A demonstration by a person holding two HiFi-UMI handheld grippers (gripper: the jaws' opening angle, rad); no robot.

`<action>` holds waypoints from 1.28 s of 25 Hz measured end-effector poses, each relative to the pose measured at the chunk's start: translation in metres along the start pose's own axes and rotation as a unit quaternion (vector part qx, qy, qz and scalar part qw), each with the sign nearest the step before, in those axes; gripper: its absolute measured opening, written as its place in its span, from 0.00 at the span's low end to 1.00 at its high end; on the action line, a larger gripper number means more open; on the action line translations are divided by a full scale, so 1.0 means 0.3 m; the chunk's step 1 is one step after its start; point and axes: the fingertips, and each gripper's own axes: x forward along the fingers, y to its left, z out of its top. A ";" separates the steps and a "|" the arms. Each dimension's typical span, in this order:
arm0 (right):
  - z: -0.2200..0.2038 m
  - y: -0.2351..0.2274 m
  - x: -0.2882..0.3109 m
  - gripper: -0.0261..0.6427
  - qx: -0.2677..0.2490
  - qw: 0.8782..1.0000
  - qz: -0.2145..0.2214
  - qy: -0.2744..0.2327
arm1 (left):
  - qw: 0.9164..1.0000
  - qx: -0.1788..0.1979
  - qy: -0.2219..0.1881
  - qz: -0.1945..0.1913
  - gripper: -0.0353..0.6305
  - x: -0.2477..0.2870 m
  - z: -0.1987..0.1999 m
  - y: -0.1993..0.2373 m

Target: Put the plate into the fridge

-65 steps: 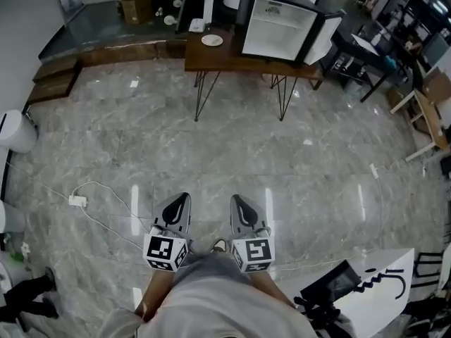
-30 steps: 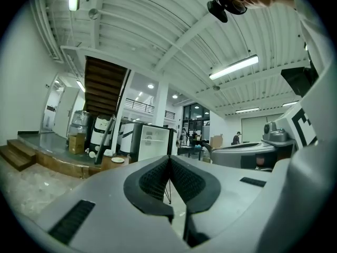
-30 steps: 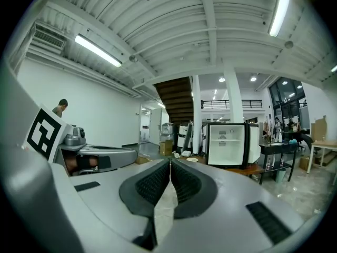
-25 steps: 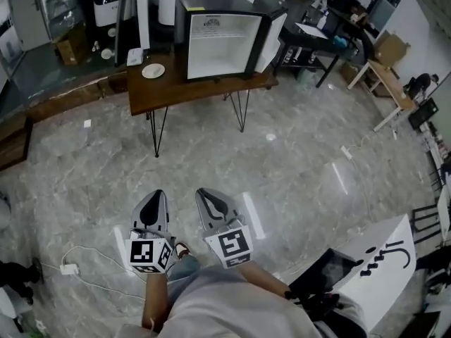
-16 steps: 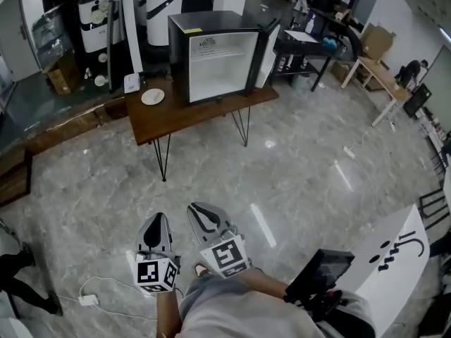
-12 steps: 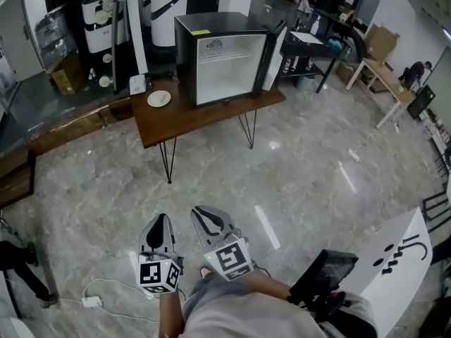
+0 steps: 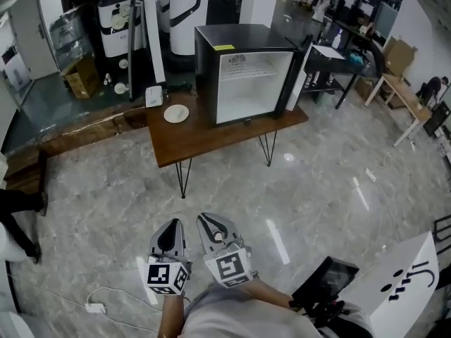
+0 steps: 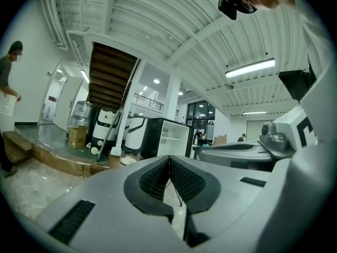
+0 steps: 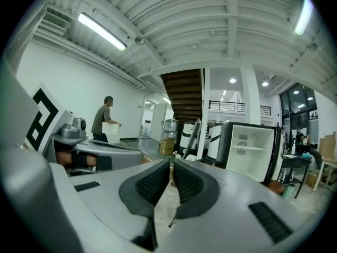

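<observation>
A small white plate (image 7: 176, 113) lies on the left part of a dark wooden table (image 7: 211, 143), far ahead of me. On the same table stands a black mini fridge (image 7: 246, 72) with its door (image 7: 299, 76) swung open and a white, empty inside. The fridge (image 8: 167, 137) shows small in the left gripper view, with the plate (image 8: 128, 161) to its left. Both grippers hang low over the floor, close to my body. The left gripper (image 7: 173, 229) is shut and holds nothing. The right gripper (image 7: 209, 222) is shut and empty too.
Grey marble floor lies between me and the table. A white box (image 7: 153, 96) sits by the plate. White machines (image 7: 120, 23) stand behind the table. A person (image 9: 104, 120) carries a box at the left. A desk (image 7: 338, 58) and a white board (image 7: 398, 287) stand to the right.
The view has swung and come closer: table, plate and fridge now sit larger and more central. Both grippers stay shut, side by side, near my body.
</observation>
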 end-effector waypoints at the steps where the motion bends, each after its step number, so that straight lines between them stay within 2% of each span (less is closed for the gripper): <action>1: 0.010 -0.051 0.063 0.07 0.006 1.000 0.000 -0.006 | 1.000 0.003 0.003 -0.003 0.08 0.078 0.006 0.019; 8: 0.072 -0.447 0.510 0.07 0.049 0.999 -0.001 -0.021 | 0.999 0.034 0.022 -0.012 0.08 0.650 0.132 0.173; 13: 0.118 -0.732 0.806 0.07 0.052 0.998 0.004 -0.025 | 0.999 0.042 0.019 -0.024 0.08 1.055 0.227 0.266; 16: 0.108 -0.855 0.948 0.07 0.055 0.998 0.002 -0.017 | 0.999 0.039 0.018 -0.024 0.08 1.220 0.240 0.326; 22: 0.060 -0.976 1.200 0.07 0.074 0.997 0.000 0.012 | 0.999 0.023 0.024 -0.013 0.08 1.429 0.238 0.516; 28: 0.004 -1.069 1.432 0.07 0.079 0.996 -0.017 0.033 | 0.999 0.002 0.028 -0.029 0.08 1.632 0.205 0.669; 32: -0.013 -1.117 1.642 0.07 0.075 0.996 -0.027 0.039 | 0.999 -0.003 0.030 -0.046 0.08 1.803 0.194 0.839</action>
